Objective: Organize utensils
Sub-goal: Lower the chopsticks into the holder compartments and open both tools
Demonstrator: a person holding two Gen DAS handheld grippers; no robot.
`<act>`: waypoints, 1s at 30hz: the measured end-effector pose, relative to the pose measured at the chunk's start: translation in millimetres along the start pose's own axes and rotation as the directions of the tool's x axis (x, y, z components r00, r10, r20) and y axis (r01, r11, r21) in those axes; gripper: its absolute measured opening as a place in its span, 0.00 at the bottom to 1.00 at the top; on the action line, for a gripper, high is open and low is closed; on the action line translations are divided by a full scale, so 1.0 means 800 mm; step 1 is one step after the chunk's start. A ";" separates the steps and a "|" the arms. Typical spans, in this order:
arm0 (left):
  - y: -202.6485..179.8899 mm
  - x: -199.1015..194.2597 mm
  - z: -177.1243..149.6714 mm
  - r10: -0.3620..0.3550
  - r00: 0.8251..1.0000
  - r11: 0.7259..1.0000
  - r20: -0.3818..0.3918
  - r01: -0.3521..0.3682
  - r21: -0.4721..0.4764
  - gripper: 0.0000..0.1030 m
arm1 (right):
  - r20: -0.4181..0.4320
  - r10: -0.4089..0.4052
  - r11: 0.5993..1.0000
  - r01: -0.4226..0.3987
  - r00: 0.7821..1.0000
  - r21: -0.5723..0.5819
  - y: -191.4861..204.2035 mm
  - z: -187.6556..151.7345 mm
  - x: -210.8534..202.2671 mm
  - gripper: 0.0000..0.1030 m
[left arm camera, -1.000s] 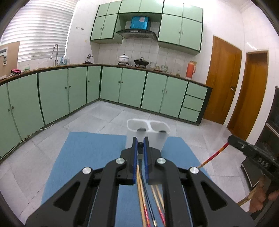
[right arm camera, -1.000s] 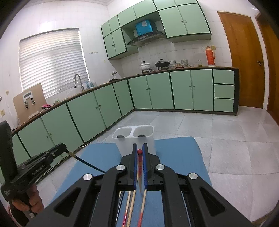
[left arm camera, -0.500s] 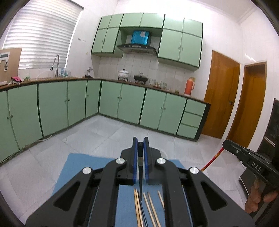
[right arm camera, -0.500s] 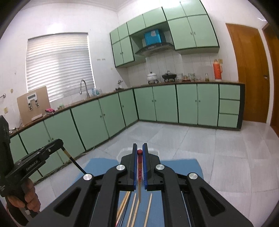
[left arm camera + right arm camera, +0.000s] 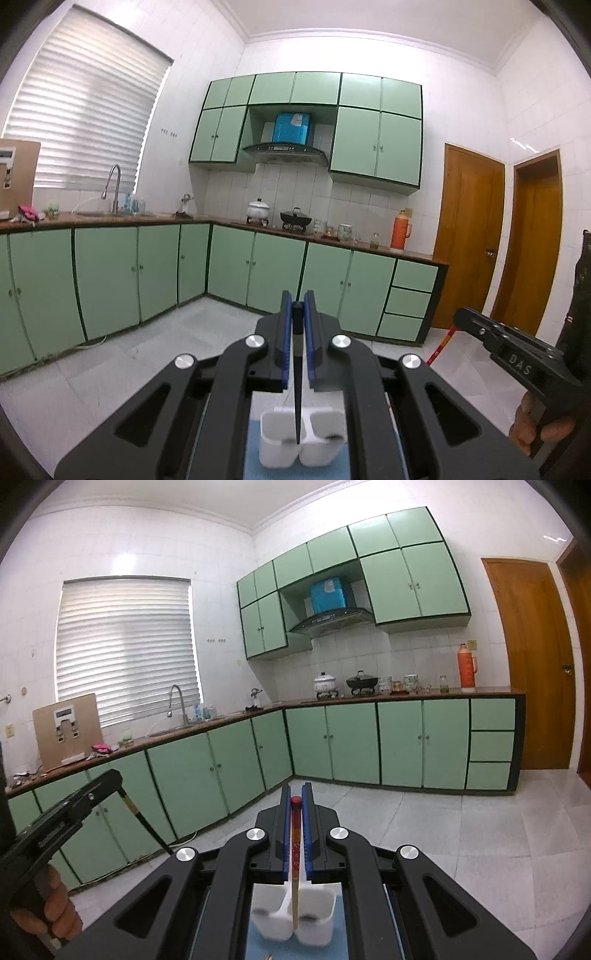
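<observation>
In the left wrist view, the left tool (image 5: 297, 314) is clenched on a black chopstick (image 5: 297, 387), whose thin tip hangs over the white two-cup holder (image 5: 280, 443) on the blue mat (image 5: 253, 452).

In the right wrist view, the right tool (image 5: 296, 797) is clenched on a red-topped chopstick (image 5: 295, 860), its tip also above the holder.

I judge the step as carrying to the holder; next, each tip must be lowered into one cup before release.
</observation>
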State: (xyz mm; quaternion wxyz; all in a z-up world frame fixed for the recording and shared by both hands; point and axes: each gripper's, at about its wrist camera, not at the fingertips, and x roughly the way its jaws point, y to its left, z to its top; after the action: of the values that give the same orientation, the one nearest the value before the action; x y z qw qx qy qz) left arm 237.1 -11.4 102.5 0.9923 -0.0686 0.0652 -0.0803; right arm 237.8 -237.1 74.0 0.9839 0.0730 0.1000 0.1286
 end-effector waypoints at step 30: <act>0.029 0.143 -0.137 0.069 0.968 0.997 -0.239 -0.059 0.050 0.35 | -0.164 -0.004 0.999 -0.003 0.986 -0.037 -0.022 -0.124 0.120 0.18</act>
State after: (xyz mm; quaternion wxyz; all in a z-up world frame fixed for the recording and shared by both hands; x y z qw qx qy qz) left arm 336.9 -21.6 -21.8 0.9803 -0.0349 0.1855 -0.0573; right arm 311.4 -216.8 -42.1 0.9736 0.0439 0.1783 0.1358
